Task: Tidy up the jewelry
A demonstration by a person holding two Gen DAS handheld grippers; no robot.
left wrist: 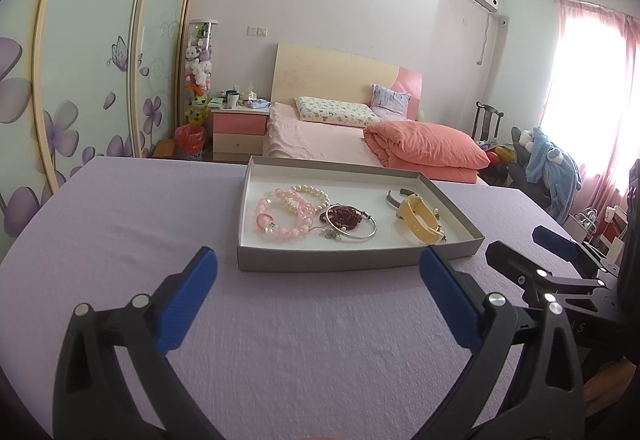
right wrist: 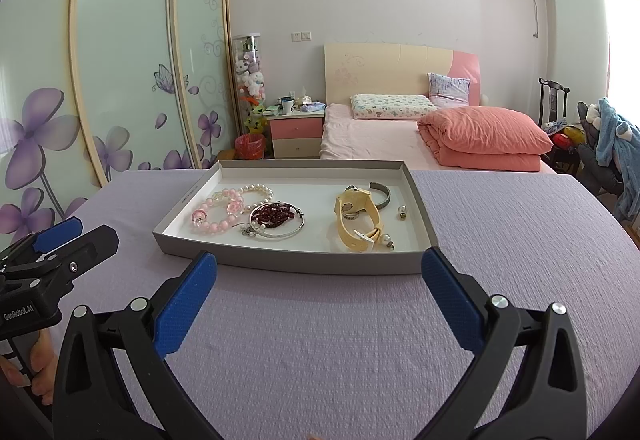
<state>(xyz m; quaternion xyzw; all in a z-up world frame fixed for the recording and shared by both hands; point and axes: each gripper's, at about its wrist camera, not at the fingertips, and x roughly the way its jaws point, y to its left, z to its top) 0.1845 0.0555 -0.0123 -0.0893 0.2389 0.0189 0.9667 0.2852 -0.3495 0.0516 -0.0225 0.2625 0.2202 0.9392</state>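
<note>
Pearly and pink bead bracelets (right wrist: 224, 210) sat bunched at the left end of the shallow grey tray (right wrist: 280, 260) on the lilac-covered table (right wrist: 320, 340), overlapping a dark red bead strand (right wrist: 276, 218) and a thin silver bangle (right wrist: 280, 232). Over on the right lay a yellow watch (right wrist: 356, 220), a grey cuff (right wrist: 382, 194) and a couple of loose pearl earrings (right wrist: 386, 240).

Both sets of tongs, left (left wrist: 318, 300) and right (right wrist: 318, 300), hung just short of the tray with their jaws wide apart, holding nothing.

Handling-wise it all looked light. The beads are probably on elastic, so floppy and rolly, best pinched across the strand. The bangle and cuff are stiff and likely slick, so a grip across the band seems right. The watch strap looked the easiest hold. The earrings are tiny and would be fiddly.
</note>
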